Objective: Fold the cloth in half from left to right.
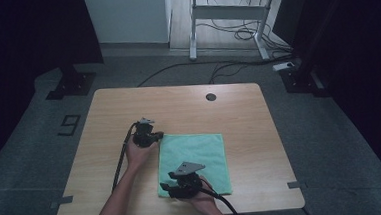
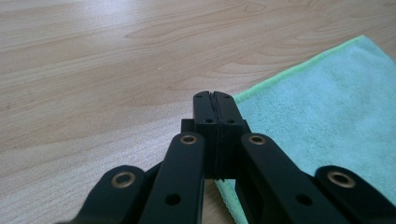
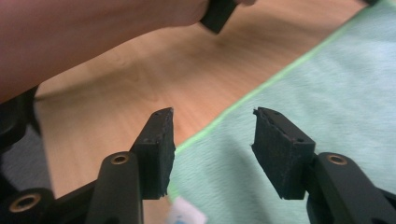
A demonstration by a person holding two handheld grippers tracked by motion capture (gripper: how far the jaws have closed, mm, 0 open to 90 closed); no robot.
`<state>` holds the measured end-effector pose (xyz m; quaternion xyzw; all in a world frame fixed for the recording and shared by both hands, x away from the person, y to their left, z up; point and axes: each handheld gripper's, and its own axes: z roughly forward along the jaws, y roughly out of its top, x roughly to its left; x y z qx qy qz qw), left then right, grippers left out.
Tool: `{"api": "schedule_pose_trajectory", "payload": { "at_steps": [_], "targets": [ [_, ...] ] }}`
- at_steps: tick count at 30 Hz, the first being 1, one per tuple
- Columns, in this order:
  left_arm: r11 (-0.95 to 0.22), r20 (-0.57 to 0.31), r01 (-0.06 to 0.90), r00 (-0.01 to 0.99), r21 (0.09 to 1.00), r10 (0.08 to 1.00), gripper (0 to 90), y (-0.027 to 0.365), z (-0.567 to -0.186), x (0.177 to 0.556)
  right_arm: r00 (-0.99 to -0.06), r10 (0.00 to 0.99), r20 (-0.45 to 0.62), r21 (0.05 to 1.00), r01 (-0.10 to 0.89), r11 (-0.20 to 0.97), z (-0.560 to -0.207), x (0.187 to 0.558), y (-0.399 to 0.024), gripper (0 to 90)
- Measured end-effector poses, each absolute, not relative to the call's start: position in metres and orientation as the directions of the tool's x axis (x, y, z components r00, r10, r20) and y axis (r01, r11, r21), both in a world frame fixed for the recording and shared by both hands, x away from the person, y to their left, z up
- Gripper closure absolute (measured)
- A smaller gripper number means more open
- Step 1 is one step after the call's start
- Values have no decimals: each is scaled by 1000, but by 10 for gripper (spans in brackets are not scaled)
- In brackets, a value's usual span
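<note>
High view: green cloth point(image 1: 194, 162) flat on table point(image 1: 238, 109), left gripper point(image 1: 152, 137) at its far-left corner; left gripper view: jaws clamped on that cloth corner; right gripper view: right gripper point(image 3: 212, 149) gaping over the near-left edge, likely to pinch only air.

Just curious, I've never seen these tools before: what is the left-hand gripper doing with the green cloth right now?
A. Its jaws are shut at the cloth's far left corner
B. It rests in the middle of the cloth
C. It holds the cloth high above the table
A: in the left gripper view, the left gripper has its jaws pressed together at the edge of the green cloth, which lies flat on the table.
</note>
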<state>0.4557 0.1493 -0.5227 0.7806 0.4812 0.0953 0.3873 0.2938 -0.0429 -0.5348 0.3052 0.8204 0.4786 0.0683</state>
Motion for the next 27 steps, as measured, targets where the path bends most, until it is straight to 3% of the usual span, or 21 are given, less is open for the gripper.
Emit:
{"api": "schedule_pose_trajectory", "payload": {
  "at_steps": [8, 17, 27],
  "targets": [
    [-238, -216, 670, 520, 703, 826, 900, 149, -520, 454, -846, 494, 199, 810, 426, 403, -542, 287, -28, 584],
    [-242, -207, 674, 513, 699, 833, 899, 147, -520, 453, -868, 485, 104, 776, 376, 507, -549, 272, -17, 595],
    [-234, -205, 668, 510, 706, 835, 900, 144, -517, 451, -857, 514, 50, 783, 353, 512, -551, 270, -20, 871]
  ]
}}
